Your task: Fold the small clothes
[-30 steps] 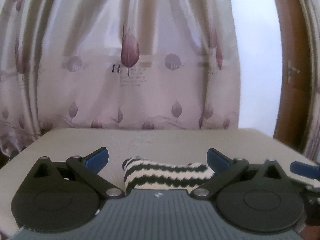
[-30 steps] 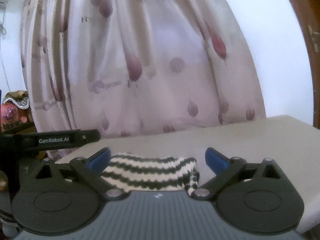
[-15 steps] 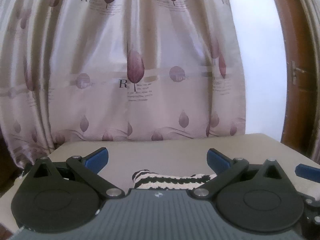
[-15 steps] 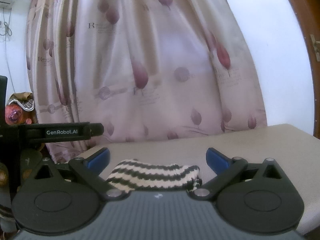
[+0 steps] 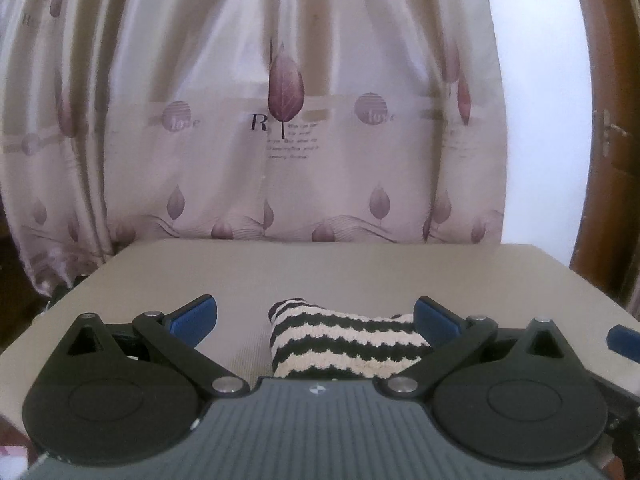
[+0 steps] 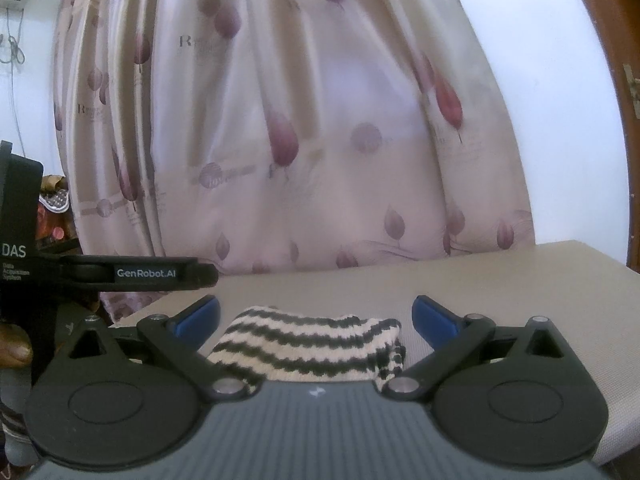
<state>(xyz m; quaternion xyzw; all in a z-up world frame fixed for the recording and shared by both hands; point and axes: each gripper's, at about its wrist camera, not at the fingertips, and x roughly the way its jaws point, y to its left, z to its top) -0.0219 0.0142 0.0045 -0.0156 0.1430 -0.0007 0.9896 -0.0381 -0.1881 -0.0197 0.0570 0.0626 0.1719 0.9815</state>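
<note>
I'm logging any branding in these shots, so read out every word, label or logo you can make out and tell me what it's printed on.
"GenRobot.AI": white print on the black arm of the left tool, seen in the right wrist view.
"DAS": white print on that tool's black body; the small lines beneath are too small to read.
"R" and "love": on the pale leaf-printed curtain; the smaller curtain print is blurred.

A pale curtain [image 5: 280, 120] printed with mauve leaves, round badges and small lettering hangs in soft folds, lit from behind so its middle glows. Just in front of the curtain lies the beige table [image 5: 360, 272], its far edge nearly meeting the curtain's hem. To the right of the curtain stands a bare white wall [image 5: 536, 120], and beyond that a brown wooden door [image 5: 612, 160] with a metal handle; left of the curtain, in the right wrist view, is more white wall [image 6: 28, 80].
</note>
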